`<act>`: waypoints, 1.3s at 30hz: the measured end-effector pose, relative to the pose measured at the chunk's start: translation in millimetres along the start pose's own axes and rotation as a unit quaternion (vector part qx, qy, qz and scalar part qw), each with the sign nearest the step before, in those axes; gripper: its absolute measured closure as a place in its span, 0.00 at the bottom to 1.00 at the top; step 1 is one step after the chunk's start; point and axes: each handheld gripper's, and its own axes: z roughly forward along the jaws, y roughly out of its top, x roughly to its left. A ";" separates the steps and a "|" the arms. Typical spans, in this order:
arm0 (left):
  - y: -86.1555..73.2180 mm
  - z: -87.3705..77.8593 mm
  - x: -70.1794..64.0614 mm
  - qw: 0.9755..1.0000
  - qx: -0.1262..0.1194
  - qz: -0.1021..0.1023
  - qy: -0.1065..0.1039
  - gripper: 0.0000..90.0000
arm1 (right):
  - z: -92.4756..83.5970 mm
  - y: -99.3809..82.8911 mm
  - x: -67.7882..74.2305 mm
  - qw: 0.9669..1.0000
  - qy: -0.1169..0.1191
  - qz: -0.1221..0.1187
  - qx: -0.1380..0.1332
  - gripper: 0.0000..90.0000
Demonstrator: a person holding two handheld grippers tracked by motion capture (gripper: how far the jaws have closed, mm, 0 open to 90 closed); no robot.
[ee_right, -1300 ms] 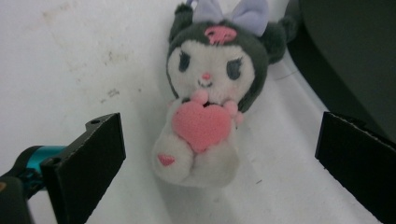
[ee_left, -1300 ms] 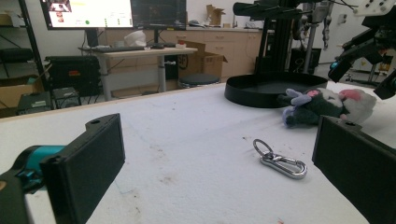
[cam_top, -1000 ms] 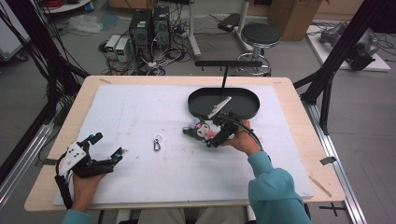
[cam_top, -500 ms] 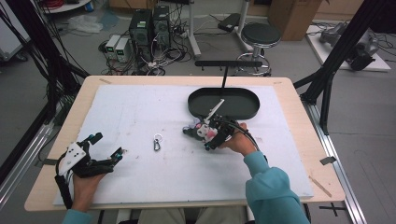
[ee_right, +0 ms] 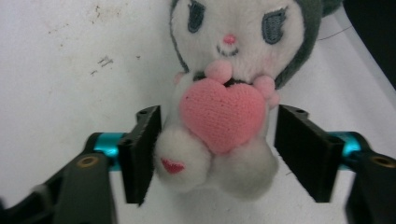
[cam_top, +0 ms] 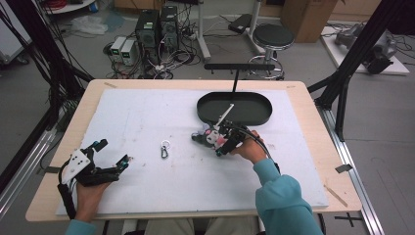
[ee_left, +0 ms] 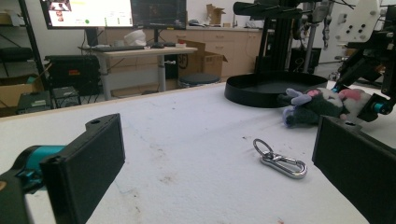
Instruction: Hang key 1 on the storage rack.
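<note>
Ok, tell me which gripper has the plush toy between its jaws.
The right gripper: its jaws, just closing, flank the plush toy beside the black tray. The left gripper stands open over bare table.

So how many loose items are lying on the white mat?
2: a plush toy between the right gripper's jaws beside the black tray, and a metal clip mid-mat.
</note>
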 end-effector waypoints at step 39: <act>-0.1 0.2 -0.2 1.000 -0.001 0.001 0.000 0.03 | -39.2 -15.8 -11.6 0.995 -0.027 0.038 -0.093 0.61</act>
